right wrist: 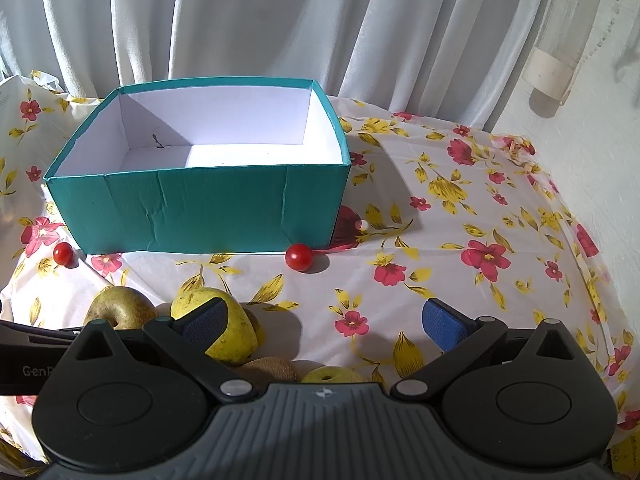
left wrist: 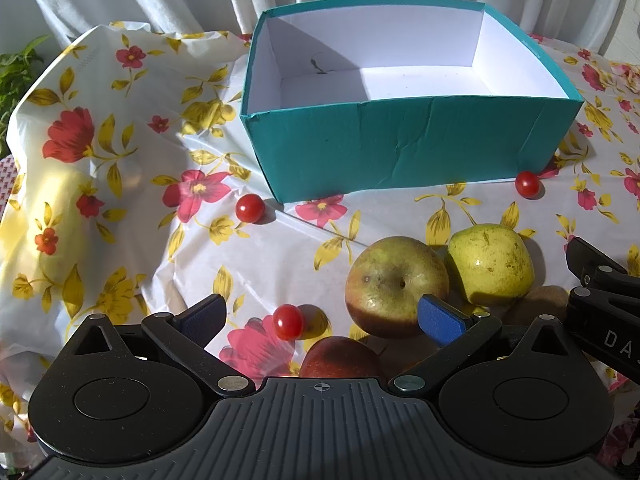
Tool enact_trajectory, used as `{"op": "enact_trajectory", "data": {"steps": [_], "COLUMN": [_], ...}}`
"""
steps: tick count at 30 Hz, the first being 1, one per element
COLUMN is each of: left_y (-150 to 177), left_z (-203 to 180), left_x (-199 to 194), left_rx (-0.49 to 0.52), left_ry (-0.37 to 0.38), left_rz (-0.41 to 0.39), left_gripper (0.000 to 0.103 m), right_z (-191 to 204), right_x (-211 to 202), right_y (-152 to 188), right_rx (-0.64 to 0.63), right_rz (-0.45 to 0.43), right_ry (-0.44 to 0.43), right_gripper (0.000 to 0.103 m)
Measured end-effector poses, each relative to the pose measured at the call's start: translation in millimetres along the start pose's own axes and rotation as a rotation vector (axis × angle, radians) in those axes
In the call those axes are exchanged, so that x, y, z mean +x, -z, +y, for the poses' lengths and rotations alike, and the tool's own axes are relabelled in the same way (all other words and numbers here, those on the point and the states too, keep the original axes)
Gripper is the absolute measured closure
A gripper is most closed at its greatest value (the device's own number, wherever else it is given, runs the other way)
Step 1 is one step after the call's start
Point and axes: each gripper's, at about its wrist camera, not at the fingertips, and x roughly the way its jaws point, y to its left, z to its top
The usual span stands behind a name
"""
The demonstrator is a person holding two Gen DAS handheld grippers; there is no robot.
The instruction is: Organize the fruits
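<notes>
An empty teal box [left wrist: 408, 148] with white insides stands on the floral cloth; it also shows in the right wrist view [right wrist: 200, 208]. My left gripper [left wrist: 320, 316] is open, low over the fruit: a brownish-green apple [left wrist: 394, 284] by its right finger, a yellow-green apple [left wrist: 492, 264] beyond, a red apple [left wrist: 340, 358] under it and a cherry tomato [left wrist: 288, 322] between the fingers. Two more tomatoes [left wrist: 249, 208] [left wrist: 527, 184] lie near the box. My right gripper [right wrist: 324, 320] is open, with the yellow-green apple [right wrist: 236, 340] behind its left finger, a kiwi [right wrist: 268, 368] and another green fruit [right wrist: 332, 375] below.
White curtains hang behind the table. A green plant [left wrist: 16, 72] is at the far left. The right gripper's body [left wrist: 600, 300] shows at the right of the left wrist view. A white wall [right wrist: 580, 128] is at the right. The cloth is wrinkled at the left.
</notes>
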Motion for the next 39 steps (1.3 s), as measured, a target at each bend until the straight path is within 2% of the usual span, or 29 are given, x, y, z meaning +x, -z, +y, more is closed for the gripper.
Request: {"op": "enact_trajectory", "data": {"steps": [39], "left_y": [-3.7], "left_z": [-2.7], "left_x": [3.2], "left_rx": [0.004], "left_ry": [-0.001], "left_rz": [0.024], "left_gripper": [0.000], "right_z": [-2.0], "right_x": [1.0], "right_y": [-1.8], "right_rx": [-0.003], "right_rz": [0.000], "right_ry": [-0.005], "right_gripper": [0.000]}}
